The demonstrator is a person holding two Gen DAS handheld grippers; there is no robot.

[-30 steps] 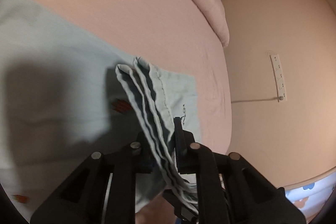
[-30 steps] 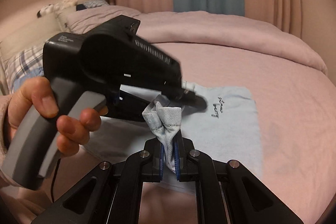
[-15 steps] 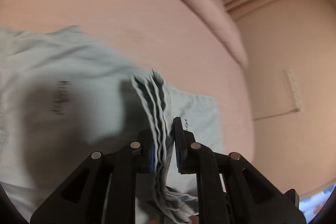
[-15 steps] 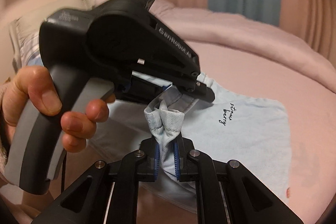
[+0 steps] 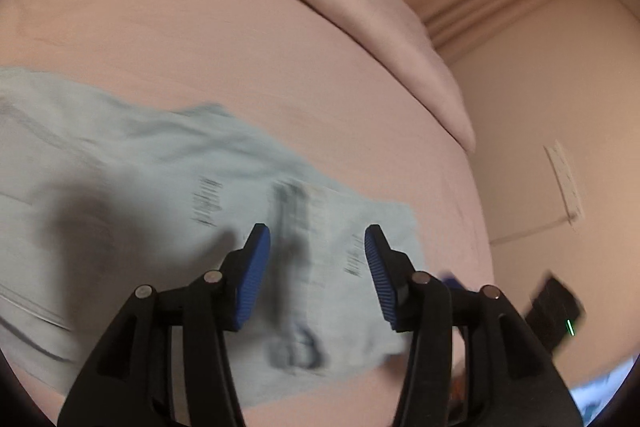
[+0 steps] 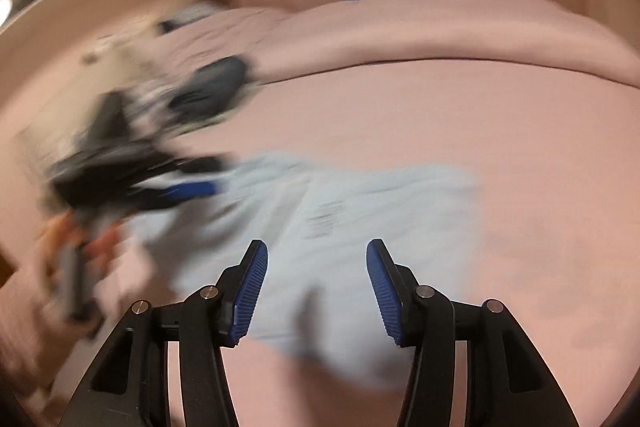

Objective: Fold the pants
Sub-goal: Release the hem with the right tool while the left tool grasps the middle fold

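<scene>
The light blue pants (image 5: 168, 187) lie folded flat on the pink bed (image 5: 240, 39), with dark script printed on them; they also show in the right wrist view (image 6: 360, 211). My left gripper (image 5: 317, 267) is open and empty just above the pants' right part. My right gripper (image 6: 317, 287) is open and empty above the pants' near edge. The left gripper shows blurred at the left of the right wrist view (image 6: 136, 183), over the pants' left end. Both views are motion-blurred.
A pink duvet (image 6: 440, 27) is bunched along the far side of the bed. Dark clothes (image 6: 216, 87) lie near the headboard at far left. The bed's edge, a beige wall and a power strip (image 5: 564, 183) are at right in the left wrist view.
Both grippers have opened and let go of the bunched pants fabric. The pants have dropped flat onto the bed. Both grippers have pulled back and apart.
</scene>
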